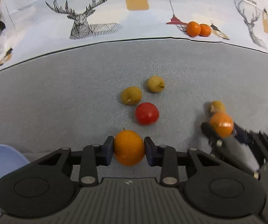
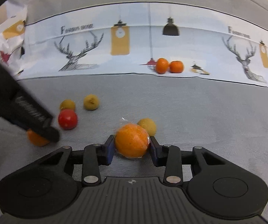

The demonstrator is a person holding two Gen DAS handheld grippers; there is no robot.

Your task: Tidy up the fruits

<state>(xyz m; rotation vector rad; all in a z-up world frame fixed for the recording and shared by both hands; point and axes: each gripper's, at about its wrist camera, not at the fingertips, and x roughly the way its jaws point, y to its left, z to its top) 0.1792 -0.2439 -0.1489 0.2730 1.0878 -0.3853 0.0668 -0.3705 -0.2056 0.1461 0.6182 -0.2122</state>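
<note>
left gripper [image 1: 128,147] gripping orange [image 1: 128,147] | right gripper [image 2: 132,145] gripping wrapped orange [image 2: 132,142] | next: likely joining orange pair [image 1: 199,29]

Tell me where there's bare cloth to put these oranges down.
Free: the grey cloth left of the yellow-green fruits, up to the printed sheet; also right of the wrapped orange, below the two oranges. Crowded: around the tomato.

The counter [image 1: 59,102] wore matt grey woven cloth; the tomato [image 1: 147,113] was glossy, the wrapped orange [image 2: 132,142] sheathed in shiny film.
</note>
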